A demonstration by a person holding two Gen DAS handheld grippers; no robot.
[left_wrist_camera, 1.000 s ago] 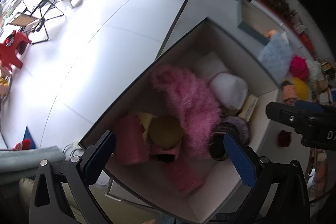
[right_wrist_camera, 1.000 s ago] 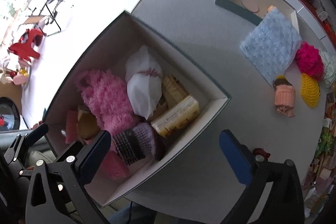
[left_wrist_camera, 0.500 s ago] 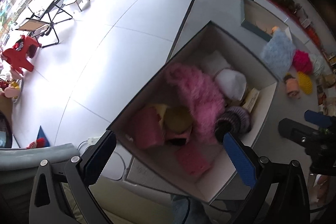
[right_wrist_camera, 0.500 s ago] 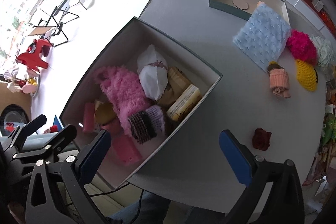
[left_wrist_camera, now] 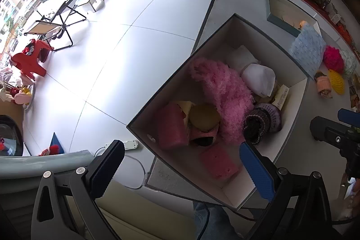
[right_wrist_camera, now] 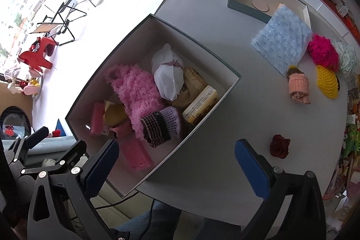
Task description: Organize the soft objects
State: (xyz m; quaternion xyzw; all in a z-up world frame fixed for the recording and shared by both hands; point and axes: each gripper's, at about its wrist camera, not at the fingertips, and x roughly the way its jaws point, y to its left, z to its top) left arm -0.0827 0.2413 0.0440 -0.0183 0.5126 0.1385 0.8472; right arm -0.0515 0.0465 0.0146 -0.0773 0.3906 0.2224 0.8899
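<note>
**Box mostly filled, a handful of soft things left on the bench**

Both sets of fingers spread wide and holding nothing: left gripper (left_wrist_camera: 180, 170) poised above the near corner of the box (right_wrist_camera: 227, 91), right gripper (right_wrist_camera: 177, 163) above the box's near wall and the bare bench (right_wrist_camera: 213, 21) beside it.

Already packed, straight ahead of the fingers inside the box: a fluffy pink piece (right_wrist_camera: 137, 91), a white pouch (right_wrist_camera: 168, 78), a purple-and-brown knitted item (right_wrist_camera: 160, 125), a yellow rounded item (right_wrist_camera: 115, 114), pink sponge-like blocks (right_wrist_camera: 136, 155), and a yellow labelled pack (right_wrist_camera: 200, 106) against the far-right wall. Contents heaped loosely, not arranged in rows.

Still out on the bench, well beyond the right fingers and to their right: a dark red knitted flower (right_wrist_camera: 279, 146) nearest, then a rolled peach cloth (right_wrist_camera: 298, 88), a yellow crocheted piece (right_wrist_camera: 327, 83), a magenta pompom (right_wrist_camera: 322, 52), a pale white-green ruffled item (right_wrist_camera: 346, 57), and a light blue dotted cushion (right_wrist_camera: 282, 42) leaning against a second, shallow box (right_wrist_camera: 247, 7) at the far end.

By this look, well past halfway: six loose items to gather. Red flower the likely next pick for the right fingers, being closest; cushion probably last, being bulkiest for the space left
</note>
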